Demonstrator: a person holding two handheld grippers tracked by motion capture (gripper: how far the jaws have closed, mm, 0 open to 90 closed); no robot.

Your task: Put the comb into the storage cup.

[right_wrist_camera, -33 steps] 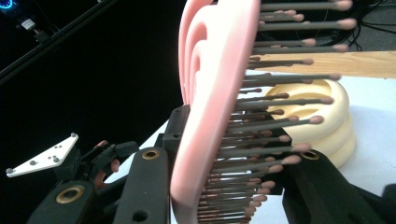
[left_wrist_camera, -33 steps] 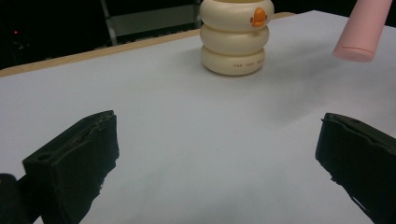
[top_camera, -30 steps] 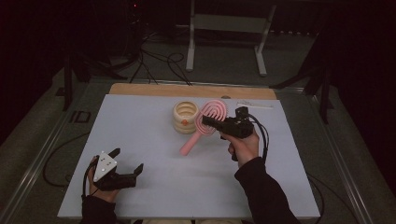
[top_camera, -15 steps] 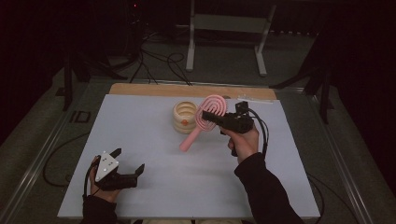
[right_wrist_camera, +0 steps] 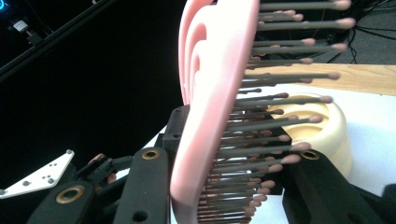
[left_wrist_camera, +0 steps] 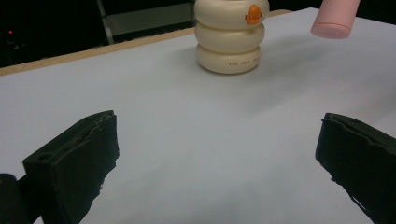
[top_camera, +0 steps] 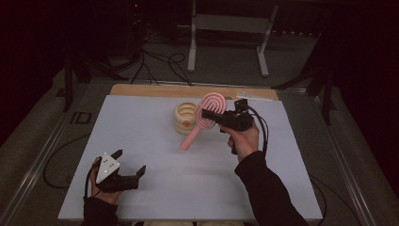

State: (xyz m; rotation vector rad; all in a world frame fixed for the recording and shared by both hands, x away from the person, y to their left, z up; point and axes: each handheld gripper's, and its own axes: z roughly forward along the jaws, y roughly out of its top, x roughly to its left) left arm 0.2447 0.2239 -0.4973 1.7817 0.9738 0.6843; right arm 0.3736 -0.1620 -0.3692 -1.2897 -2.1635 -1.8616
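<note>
pink hairbrush (top_camera: 205, 117), grey bristles with pinkish tips; cream ribbed holder (top_camera: 185, 117) beside it, orange mark, maybe duck; white tabletop (top_camera: 141, 136).

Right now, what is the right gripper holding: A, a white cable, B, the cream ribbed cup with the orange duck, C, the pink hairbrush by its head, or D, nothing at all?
C: in the right gripper view the right gripper has its jaws clamped across the head of the pink hairbrush, bristles against one jaw, while the cream cup stands on the table beside it.
</note>
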